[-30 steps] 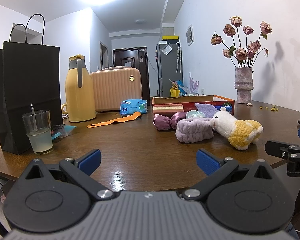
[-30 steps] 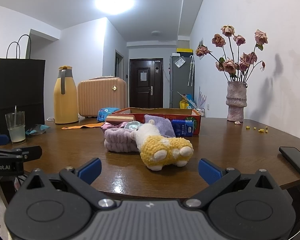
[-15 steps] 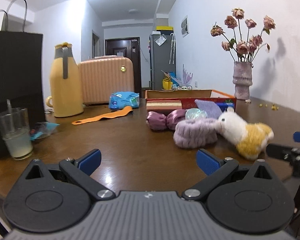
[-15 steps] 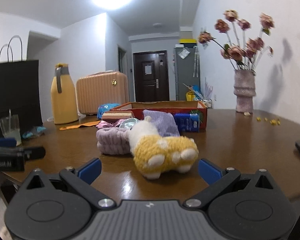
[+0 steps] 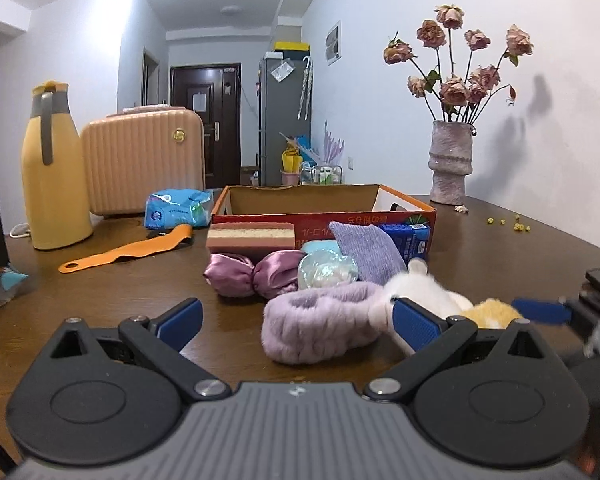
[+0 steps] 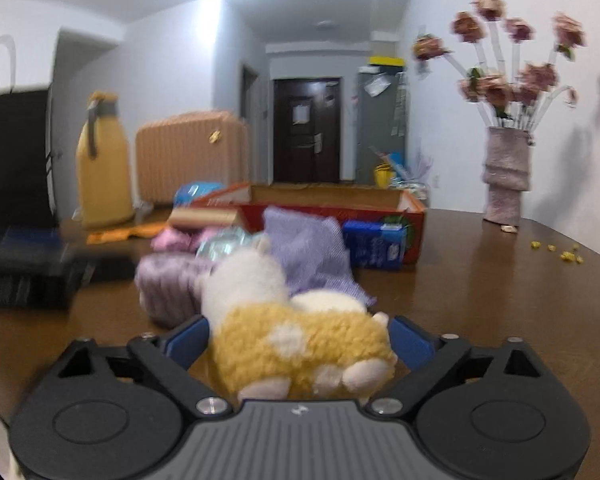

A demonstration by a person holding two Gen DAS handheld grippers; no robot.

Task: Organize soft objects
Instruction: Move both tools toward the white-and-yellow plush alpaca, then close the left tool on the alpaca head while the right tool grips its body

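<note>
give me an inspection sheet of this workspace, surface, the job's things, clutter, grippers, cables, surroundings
Surface: dark wooden table, glossy.
Job's things: plush toy, purple headband, satin scrunchie, lilac cloth, all in front of the cardboard box.
Clutter: yellow jug, small suitcase, blue packet, orange strap, vase.
Grippers: left gripper open, empty; right gripper open, jaws just closing, the plush toy between the fingers.
Cables: nothing seen.
Surroundings: white walls, dark door.
</note>
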